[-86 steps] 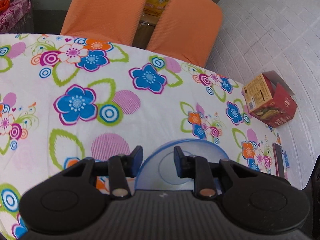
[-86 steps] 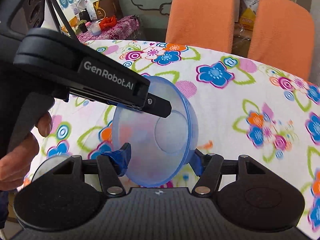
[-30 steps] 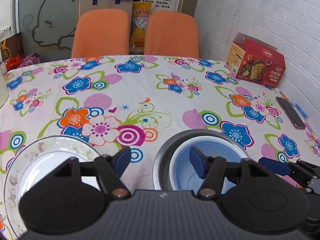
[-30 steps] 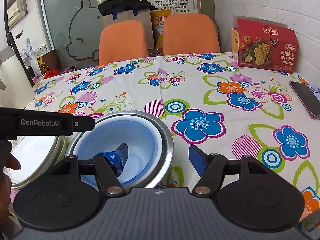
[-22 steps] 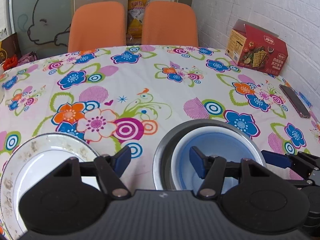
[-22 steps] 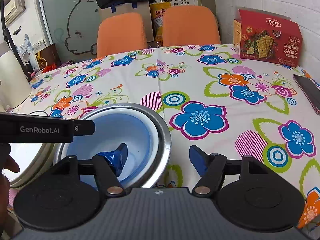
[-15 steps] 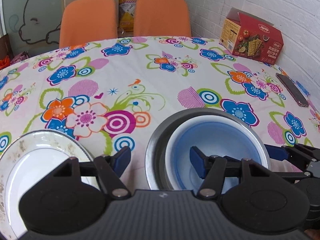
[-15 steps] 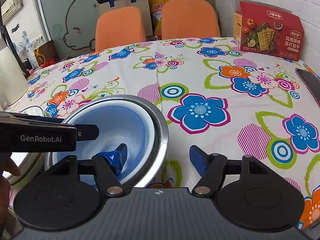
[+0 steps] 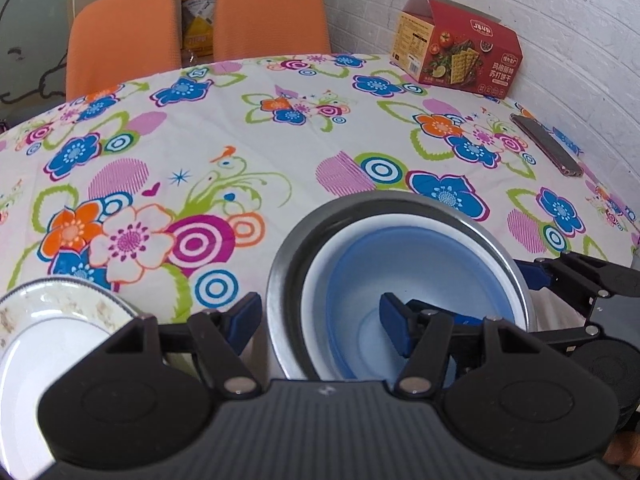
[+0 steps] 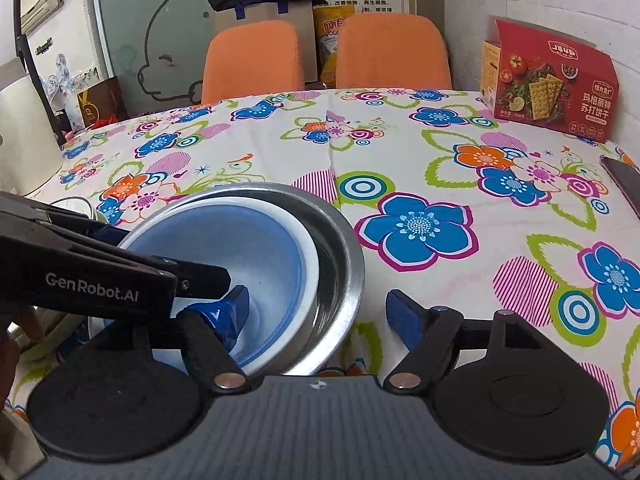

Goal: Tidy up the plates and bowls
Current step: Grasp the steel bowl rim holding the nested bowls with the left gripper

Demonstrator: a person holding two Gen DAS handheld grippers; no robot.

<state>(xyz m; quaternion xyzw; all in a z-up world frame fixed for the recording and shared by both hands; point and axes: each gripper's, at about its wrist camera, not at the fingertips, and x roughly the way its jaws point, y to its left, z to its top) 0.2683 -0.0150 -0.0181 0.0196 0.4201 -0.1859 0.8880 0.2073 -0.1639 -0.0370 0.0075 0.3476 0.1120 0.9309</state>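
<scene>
Both grippers' fingers spread around nested blue bowl [image 9: 420, 272]; plate [image 9: 60, 320] left, probably clear; cracker box [image 10: 548, 96] far

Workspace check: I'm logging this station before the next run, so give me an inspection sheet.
Surface: round table under a floral tablecloth.
Job's things: blue bowl nested in a white bowl, both in a steel bowl; patterned plate beside the stack.
Clutter: cracker box; phone.
Grippers: left gripper open, astride the stack's rim; right gripper open, likewise astride it.
Cables: nothing seen.
Surroundings: two orange chairs, white brick wall.
</scene>
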